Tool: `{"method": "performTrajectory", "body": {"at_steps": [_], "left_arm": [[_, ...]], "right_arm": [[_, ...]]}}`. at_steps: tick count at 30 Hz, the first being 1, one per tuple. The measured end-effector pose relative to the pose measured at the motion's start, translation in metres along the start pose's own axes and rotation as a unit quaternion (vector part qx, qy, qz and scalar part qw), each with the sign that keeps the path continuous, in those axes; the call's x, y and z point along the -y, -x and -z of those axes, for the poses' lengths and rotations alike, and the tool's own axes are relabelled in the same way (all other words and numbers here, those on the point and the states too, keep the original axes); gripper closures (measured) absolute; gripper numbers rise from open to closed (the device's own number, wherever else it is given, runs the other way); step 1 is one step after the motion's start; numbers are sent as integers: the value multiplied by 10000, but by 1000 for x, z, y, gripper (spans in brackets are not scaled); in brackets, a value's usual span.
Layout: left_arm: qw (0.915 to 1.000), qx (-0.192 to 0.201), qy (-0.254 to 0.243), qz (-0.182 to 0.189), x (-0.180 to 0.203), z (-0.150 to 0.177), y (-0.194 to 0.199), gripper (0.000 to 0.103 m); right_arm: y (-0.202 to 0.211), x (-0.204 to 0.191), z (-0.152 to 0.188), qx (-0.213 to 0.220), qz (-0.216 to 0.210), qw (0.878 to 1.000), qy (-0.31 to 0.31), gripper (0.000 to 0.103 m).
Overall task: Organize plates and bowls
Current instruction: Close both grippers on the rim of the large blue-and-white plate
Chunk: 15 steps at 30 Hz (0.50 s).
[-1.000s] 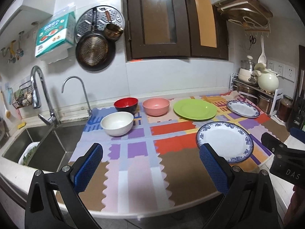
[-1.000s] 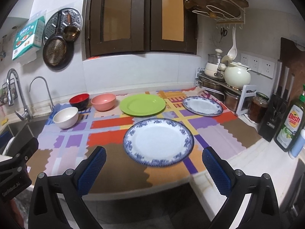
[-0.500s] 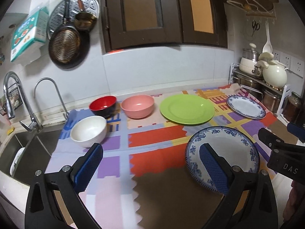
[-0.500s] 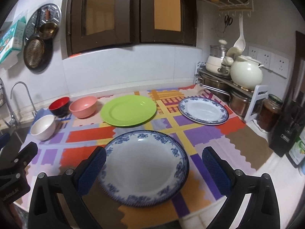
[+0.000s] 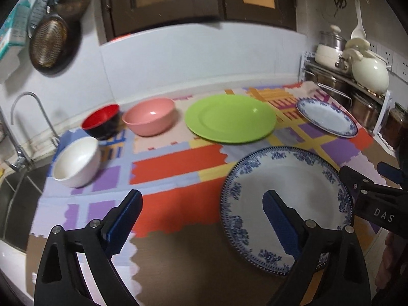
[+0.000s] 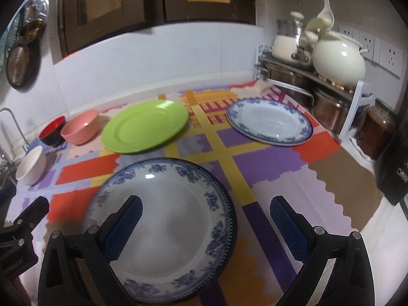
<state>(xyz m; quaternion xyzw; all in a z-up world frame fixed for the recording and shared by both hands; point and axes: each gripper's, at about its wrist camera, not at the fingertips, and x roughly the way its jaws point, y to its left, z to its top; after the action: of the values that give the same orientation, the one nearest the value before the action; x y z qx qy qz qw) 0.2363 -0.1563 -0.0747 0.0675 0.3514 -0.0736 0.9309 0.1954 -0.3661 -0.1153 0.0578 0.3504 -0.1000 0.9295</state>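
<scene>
A large blue-rimmed plate point(image 5: 293, 191) point(image 6: 165, 216) lies at the front of the colourful mat. Behind it lie a green plate point(image 5: 230, 118) point(image 6: 145, 126) and a smaller blue-rimmed plate point(image 5: 326, 119) point(image 6: 270, 123). A pink bowl point(image 5: 149, 116) point(image 6: 80, 127), a red-and-black bowl point(image 5: 102, 122) point(image 6: 52, 131) and a white bowl point(image 5: 76, 160) point(image 6: 32, 165) stand to the left. My left gripper point(image 5: 201, 221) is open, its right finger over the large plate. My right gripper point(image 6: 206, 225) is open, its left finger over that plate. Both are empty.
A sink point(image 5: 15, 199) with a tap point(image 5: 23, 117) lies left of the mat. A metal rack point(image 6: 306, 86) with pots and a cream teapot point(image 6: 338, 62) stands at the back right. A dark jar point(image 6: 377, 130) sits beside it. Pans point(image 5: 48, 43) hang on the wall.
Both grippers have moved forward and lower over the mat, towards the large blue-rimmed plate. Their jaws stay open. The dishes have not moved.
</scene>
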Motion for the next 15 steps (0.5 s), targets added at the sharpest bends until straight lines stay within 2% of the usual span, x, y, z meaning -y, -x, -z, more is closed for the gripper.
{"method": "performTrajectory", "body": {"at_steps": [8, 15], "left_arm": [[9990, -388, 14, 218, 11, 13, -36, 12], [9975, -567, 171, 375, 14, 19, -58, 21]], "right_arm": [[-27, 10, 13, -340, 121, 9993, -43, 9], [-40, 13, 17, -371, 154, 9992, -81, 13]]}}
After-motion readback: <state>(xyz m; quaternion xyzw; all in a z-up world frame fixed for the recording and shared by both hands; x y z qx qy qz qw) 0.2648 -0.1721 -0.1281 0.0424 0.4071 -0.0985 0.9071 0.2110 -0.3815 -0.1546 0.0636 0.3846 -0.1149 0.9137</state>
